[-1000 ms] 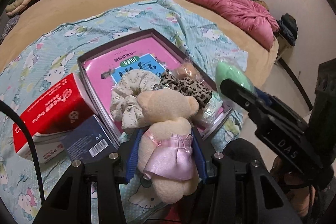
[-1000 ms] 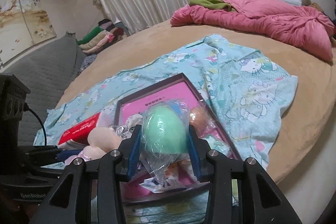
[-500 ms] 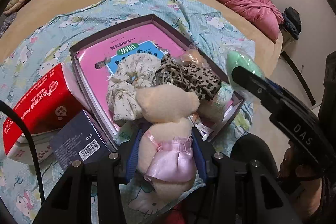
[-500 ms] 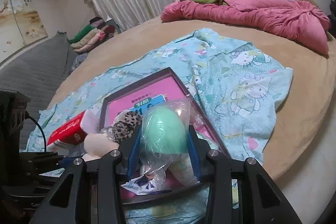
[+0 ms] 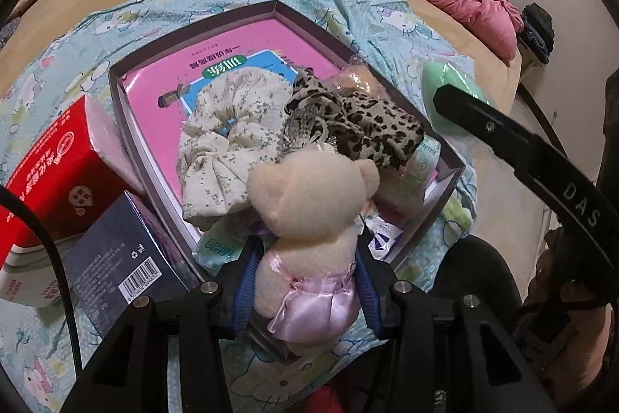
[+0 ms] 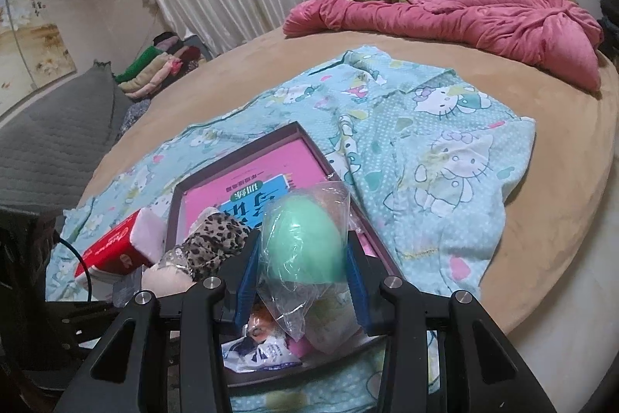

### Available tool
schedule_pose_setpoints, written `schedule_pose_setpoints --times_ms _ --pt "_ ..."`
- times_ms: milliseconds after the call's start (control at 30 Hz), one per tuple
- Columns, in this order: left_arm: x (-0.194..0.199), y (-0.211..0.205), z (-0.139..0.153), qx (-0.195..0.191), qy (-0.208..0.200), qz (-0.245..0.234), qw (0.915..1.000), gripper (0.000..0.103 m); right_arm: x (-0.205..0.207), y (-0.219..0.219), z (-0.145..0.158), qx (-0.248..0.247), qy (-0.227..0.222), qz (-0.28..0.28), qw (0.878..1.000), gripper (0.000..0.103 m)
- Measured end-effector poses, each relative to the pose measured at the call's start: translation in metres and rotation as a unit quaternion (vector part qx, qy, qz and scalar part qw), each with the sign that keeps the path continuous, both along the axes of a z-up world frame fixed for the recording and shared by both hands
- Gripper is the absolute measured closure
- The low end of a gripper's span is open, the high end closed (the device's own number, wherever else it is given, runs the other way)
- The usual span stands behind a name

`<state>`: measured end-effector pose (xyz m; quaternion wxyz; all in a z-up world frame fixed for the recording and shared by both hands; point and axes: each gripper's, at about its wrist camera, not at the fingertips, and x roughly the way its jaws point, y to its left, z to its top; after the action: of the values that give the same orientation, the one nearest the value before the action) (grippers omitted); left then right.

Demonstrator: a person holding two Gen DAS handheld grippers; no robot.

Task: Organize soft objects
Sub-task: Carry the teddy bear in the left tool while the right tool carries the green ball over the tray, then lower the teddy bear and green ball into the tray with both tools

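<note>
My left gripper (image 5: 303, 271) is shut on a cream teddy bear in a pink satin dress (image 5: 309, 219) and holds it over the near edge of a shallow purple box (image 5: 127, 126). The box holds a pink book, a floral scrunchie (image 5: 228, 142), a leopard scrunchie (image 5: 359, 119) and small packets. My right gripper (image 6: 301, 271) is shut on a green egg-shaped sponge in a clear bag (image 6: 303, 239), above the box's near right corner (image 6: 371, 231). The sponge also shows in the left wrist view (image 5: 445, 84).
A red tissue pack (image 5: 50, 173) and a dark blue carton (image 5: 116, 258) lie left of the box on a Hello Kitty sheet (image 6: 445, 142). A pink quilt (image 6: 464, 14) lies at the far side of the round bed. The bed's edge drops off at right.
Both grippers have risen and drawn back a little over the box's near edge, each still holding its object. The box contents now show more from above.
</note>
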<state>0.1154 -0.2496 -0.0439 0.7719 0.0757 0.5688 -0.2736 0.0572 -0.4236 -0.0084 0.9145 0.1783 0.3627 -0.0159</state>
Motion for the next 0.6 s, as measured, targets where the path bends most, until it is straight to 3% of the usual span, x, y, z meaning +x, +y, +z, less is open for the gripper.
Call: schedule_pose_setpoints --times_ms 300,600 --pt "0.004 0.003 -0.008 -0.001 0.004 0.004 1.0 0.057 0.016 0.006 -0.005 -0.004 0.004 0.005 1.0 0.061" --pt "0.006 0.006 -0.01 -0.003 0.0 0.009 1.0 0.057 0.047 0.028 -0.008 -0.005 0.004 0.048 0.999 0.061"
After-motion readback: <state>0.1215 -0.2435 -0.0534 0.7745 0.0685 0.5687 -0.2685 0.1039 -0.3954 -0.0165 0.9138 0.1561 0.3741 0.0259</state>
